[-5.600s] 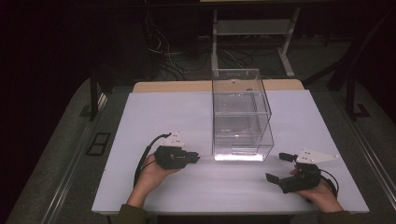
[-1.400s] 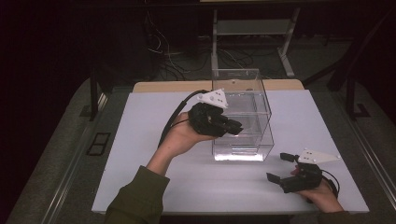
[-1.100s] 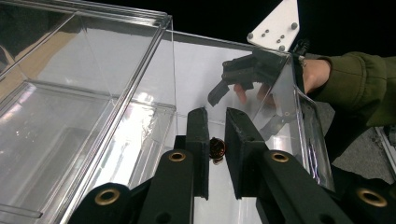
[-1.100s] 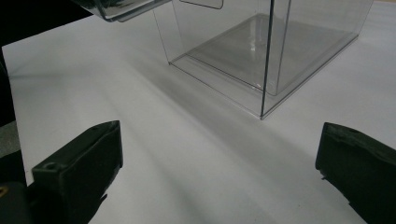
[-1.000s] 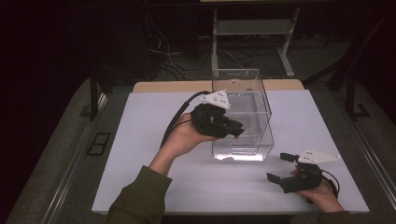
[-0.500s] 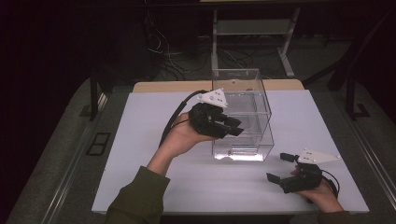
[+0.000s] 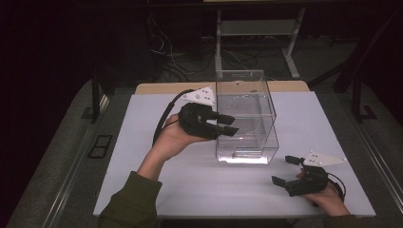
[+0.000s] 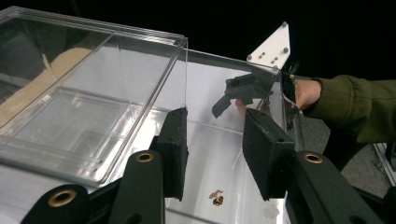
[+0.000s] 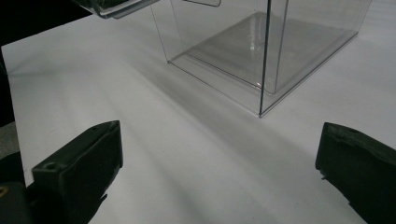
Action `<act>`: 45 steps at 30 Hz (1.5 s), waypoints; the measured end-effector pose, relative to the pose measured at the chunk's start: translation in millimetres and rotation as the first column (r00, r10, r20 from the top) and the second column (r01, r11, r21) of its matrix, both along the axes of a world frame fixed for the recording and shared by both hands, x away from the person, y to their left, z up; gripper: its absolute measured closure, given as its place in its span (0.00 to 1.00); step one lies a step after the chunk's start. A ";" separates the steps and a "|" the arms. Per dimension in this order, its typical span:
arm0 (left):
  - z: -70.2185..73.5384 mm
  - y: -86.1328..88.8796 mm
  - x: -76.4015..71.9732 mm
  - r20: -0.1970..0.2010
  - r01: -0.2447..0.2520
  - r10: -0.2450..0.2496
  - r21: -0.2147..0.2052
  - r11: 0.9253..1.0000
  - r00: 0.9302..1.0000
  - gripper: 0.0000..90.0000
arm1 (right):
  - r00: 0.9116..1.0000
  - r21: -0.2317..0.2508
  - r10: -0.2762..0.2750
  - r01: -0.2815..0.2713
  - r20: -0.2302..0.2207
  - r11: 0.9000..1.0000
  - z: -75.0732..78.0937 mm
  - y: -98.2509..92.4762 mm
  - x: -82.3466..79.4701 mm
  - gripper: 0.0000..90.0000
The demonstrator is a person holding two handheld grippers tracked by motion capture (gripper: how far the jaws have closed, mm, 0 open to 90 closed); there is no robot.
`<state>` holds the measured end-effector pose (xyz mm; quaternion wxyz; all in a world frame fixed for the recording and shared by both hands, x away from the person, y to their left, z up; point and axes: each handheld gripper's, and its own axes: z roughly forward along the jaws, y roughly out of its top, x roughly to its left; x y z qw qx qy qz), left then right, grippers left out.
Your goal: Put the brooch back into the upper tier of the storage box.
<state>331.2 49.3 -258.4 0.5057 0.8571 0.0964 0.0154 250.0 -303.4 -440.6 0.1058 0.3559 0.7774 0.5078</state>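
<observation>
At table centre stands a clear, hard-edged plastic box on matte white tabletop. Left gripper, jaws parted, straddles its left wall. Right gripper, wide open, empty, near right.

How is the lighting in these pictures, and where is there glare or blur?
High view: the white table is lit, the surroundings dark, with a bright glare along the clear box's base. Left gripper view: reflections cross the box walls; the near jaws are soft. Right gripper view: soft shadows fall across the table.
</observation>
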 end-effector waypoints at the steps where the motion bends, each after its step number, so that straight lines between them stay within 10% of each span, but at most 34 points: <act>1: 0.3 1.8 0.0 0.000 0.000 0.000 -0.003 1.000 1.000 0.63 | 1.000 0.001 -0.001 0.001 -0.003 1.000 0.0 -0.1 -0.1 0.01; 19: -1.7 43.4 -6.8 0.019 -0.071 0.072 -0.054 0.996 0.997 0.49 | 1.000 0.000 -0.002 0.002 -0.003 1.000 -0.8 -0.5 1.4 0.01; 45: -55.0 78.8 -20.8 0.035 -0.190 0.191 -0.033 0.981 0.981 0.36 | 1.000 -0.004 0.002 -0.002 0.000 1.000 0.1 0.2 0.3 0.01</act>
